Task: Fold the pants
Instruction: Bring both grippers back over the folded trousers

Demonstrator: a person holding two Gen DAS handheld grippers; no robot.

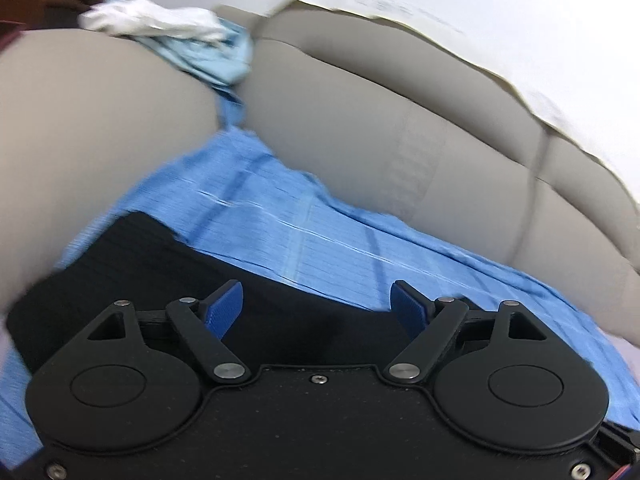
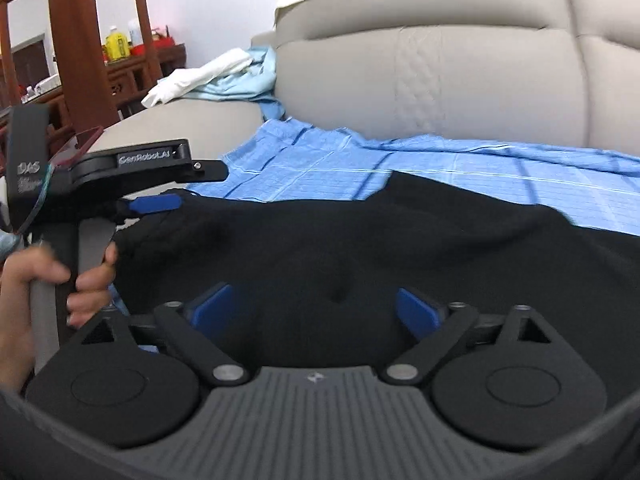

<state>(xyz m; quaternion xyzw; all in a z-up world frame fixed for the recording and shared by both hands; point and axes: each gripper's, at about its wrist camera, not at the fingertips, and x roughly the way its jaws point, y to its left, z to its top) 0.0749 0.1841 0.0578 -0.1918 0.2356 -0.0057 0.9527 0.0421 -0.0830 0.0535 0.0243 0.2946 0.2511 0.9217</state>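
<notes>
Black pants [image 2: 360,240] lie spread on a blue checked sheet [image 2: 460,168] on the sofa seat. In the left wrist view the pants [image 1: 140,264] lie just under and ahead of my left gripper [image 1: 318,308], which is open with its blue pads apart and nothing between them. My right gripper [image 2: 316,308] is also open, low over the middle of the pants, with black cloth lying between and below its fingers. In the right wrist view the left gripper [image 2: 160,204] shows at the pants' left edge, held by a hand [image 2: 88,284].
The beige sofa backrest [image 2: 420,80] rises behind the sheet, with an armrest [image 2: 180,124] at left. A white cloth [image 2: 192,76] and a pale blue garment [image 2: 248,80] lie on the armrest. Wooden furniture [image 2: 72,40] stands beyond at left.
</notes>
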